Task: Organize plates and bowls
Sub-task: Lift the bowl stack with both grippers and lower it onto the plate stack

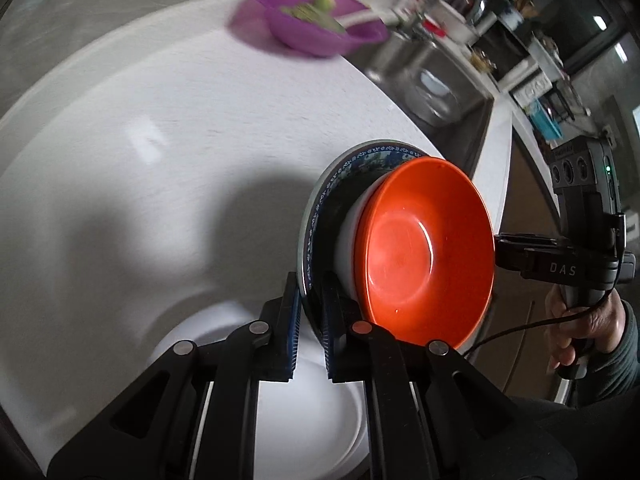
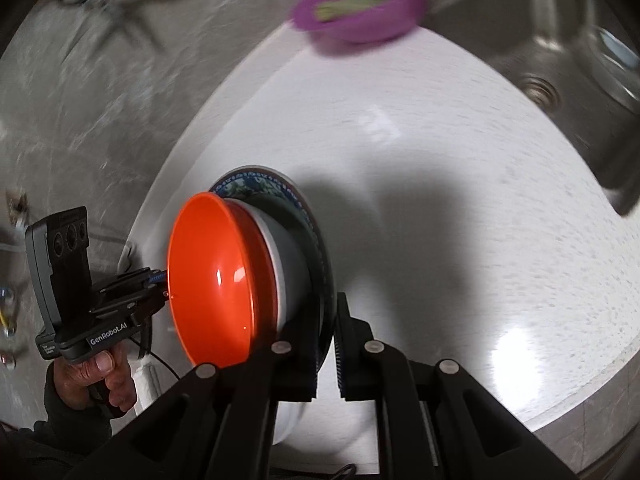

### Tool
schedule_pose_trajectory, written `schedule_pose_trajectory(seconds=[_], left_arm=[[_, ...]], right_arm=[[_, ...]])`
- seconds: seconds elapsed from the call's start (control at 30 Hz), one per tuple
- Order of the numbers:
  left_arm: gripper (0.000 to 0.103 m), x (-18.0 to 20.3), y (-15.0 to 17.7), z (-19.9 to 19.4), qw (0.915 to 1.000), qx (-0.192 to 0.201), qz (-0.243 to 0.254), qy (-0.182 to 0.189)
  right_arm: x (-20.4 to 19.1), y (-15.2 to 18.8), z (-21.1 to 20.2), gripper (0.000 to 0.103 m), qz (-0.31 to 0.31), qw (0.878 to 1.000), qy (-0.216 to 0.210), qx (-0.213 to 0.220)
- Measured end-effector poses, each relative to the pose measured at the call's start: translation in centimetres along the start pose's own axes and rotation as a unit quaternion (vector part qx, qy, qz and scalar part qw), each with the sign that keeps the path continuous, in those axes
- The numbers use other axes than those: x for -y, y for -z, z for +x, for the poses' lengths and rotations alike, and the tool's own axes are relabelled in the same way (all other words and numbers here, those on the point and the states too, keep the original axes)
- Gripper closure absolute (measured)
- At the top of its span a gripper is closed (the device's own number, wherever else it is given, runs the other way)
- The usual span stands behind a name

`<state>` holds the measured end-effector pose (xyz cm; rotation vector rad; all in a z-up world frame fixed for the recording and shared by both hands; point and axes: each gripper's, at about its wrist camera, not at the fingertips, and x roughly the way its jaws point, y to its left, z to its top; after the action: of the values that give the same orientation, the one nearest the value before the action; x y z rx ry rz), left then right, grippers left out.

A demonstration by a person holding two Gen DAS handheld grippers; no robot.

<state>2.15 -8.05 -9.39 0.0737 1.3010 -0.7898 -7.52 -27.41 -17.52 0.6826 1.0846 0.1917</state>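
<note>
Two grippers (image 1: 310, 320) (image 2: 328, 344) clamp one plate (image 1: 320, 200), three stacked bowls (image 1: 428, 252).

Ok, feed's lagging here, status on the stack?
Left gripper, right gripper shut on patterned plate rim. Orange bowl in white bowl, held above counter. Purple bowl far off.

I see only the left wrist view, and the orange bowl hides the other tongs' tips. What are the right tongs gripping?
Observer: The right tongs are shut on the rim of the blue-patterned plate, behind the white bowl and the orange bowl.
Operator: My view shows a glass bowl in the sink. What does that side show there?
Observer: The right wrist view shows the sink with its drain uncovered, beyond the edge of the white counter.
</note>
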Motion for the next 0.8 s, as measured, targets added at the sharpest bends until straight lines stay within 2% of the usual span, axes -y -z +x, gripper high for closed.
schedule_pose_trajectory(seconds=[0.2,0.33,0.57,0.8], left_arm=[[0.097,-3.0,4.8,-4.9,0.9988,0.026,-0.037,-0.019],[0.097,-5.0,8.4,-6.0,0.9976,0.025,-0.061,-0.022],[0.097,-7.9,13.6,-5.0,0.9953,0.008,-0.096,-0.016],[0.096,-8.5,15.3,-3.2,0.9956,0.001,-0.092,-0.019]], right_arm=[[-5.8,1.1,1.5,0.092,-0.048,0.999,-0.014,-0.02],[-8.0,2.7,3.3,0.092,-0.062,0.997,-0.018,-0.042],[-9.3,5.4,6.7,0.092,-0.066,0.995,-0.006,-0.074],[-9.2,6.7,8.6,0.093,-0.061,0.995,0.012,-0.078]])
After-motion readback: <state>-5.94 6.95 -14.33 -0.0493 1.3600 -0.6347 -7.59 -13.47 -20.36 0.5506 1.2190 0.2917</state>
